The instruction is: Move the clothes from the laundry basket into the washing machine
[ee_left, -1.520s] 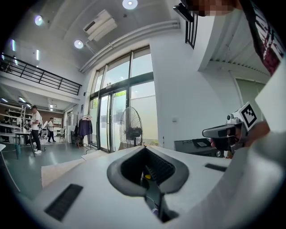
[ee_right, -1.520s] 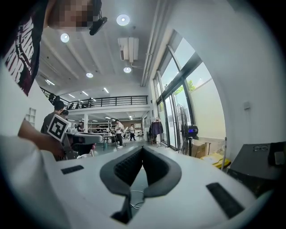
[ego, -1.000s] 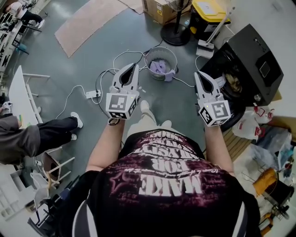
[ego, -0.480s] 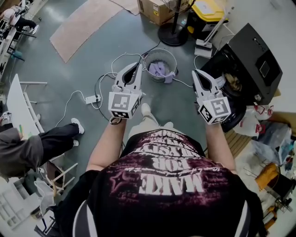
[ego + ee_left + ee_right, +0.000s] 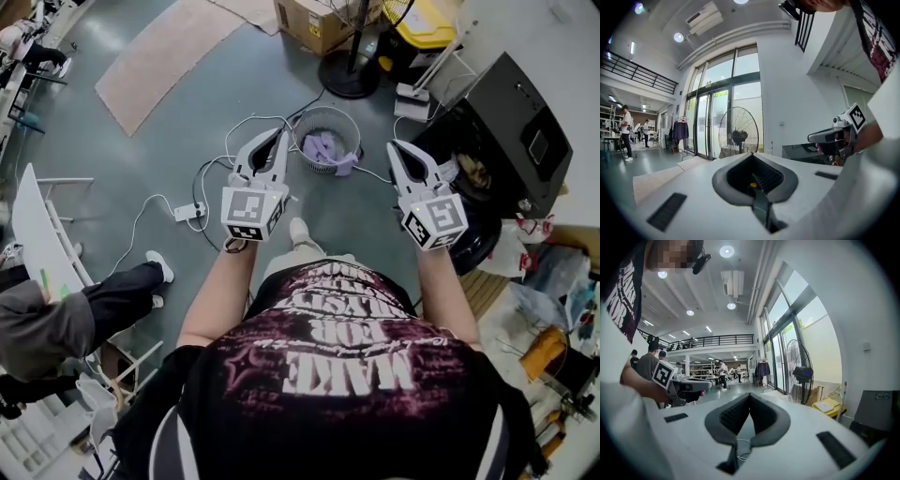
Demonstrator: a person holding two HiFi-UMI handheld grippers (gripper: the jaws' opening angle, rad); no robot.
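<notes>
Laundry basket [image 5: 302,131] dead ahead on the grey floor [image 5: 187,112], a round wire one, showing between the two gripper tips in the head view. Purple clothes [image 5: 324,145] sit inside it, and one piece hangs over the near rim. The left gripper [image 5: 277,139] is held out about level, jaws pressed together with nothing between them. Same story for the right gripper [image 5: 395,148]: jaws closed, empty. Off to the right stands the black washing machine [image 5: 511,122], door open, some fabric visible in the drum. White cables [image 5: 234,127] and a power strip [image 5: 185,188] trail left of the basket. A pedestal fan [image 5: 351,73] stands just beyond it, beside a yellow-lidded bin [image 5: 424,23].
</notes>
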